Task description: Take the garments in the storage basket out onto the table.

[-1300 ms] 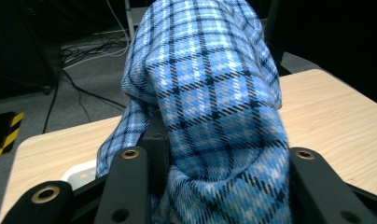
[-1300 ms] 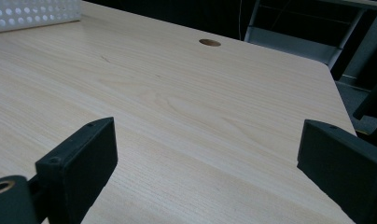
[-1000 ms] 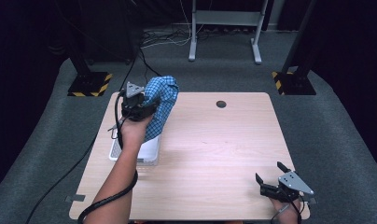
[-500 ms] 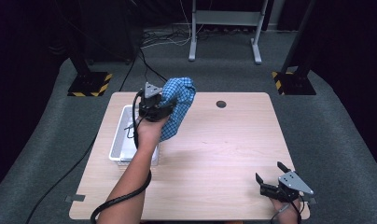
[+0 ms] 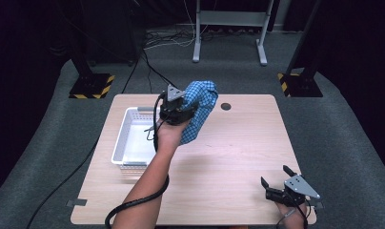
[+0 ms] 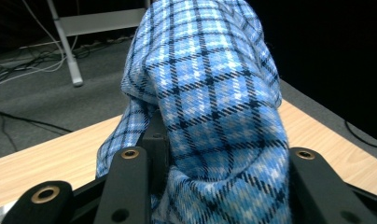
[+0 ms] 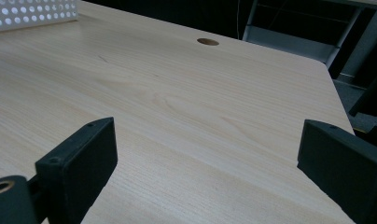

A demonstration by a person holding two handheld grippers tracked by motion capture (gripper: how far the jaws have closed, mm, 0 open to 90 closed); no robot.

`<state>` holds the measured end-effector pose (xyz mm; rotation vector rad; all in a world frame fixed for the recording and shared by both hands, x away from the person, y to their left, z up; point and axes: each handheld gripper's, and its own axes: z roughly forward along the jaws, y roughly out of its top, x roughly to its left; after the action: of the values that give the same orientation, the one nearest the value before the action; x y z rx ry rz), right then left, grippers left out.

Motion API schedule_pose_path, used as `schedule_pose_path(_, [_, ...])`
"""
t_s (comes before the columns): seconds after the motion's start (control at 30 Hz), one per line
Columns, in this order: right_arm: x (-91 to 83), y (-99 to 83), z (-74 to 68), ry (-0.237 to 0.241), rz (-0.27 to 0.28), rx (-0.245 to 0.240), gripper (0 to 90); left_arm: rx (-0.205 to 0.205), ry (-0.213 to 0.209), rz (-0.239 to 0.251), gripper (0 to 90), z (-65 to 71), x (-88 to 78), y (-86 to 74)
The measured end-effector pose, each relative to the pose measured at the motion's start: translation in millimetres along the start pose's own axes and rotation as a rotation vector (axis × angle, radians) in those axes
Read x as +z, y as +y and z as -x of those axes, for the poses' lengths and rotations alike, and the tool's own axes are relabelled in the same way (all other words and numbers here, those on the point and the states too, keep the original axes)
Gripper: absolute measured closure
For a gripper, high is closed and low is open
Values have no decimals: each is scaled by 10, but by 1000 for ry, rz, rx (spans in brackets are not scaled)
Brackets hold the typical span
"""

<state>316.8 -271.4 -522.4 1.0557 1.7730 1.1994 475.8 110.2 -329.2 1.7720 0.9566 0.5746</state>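
Your left gripper (image 5: 181, 110) has carried the blue checked cloth (image 5: 198, 112) sideways, off the white basket (image 5: 128, 143) and out over the bare table (image 5: 238, 157), jaws clamped on a bunched fold. The cloth hangs free; whether its hem touches the wood is hard to tell. Your right gripper (image 5: 281, 183) waits wide open, empty, near the table's front corner.

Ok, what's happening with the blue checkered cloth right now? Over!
Left gripper shut on blue checkered cloth, held above table beside white basket. Right gripper open, empty, near corner. Nothing in the way.
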Motion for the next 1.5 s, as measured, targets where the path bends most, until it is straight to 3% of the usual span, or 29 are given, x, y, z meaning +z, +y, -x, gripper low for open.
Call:
schedule_pose_path(0.2, [0, 0, 0, -1, 0, 1, 38, 5, -31, 2, 588, 170, 122, 37])
schedule_pose_path(0.67, [0, 0, 1, 1, 1, 0, 39, 35, -79, -3, 588, 417, 297, 83])
schedule_pose_path(1.5, [-3, -2, -1, 2, 3, -2, 38, 25, -73, -16, 588, 474, 423, -65])
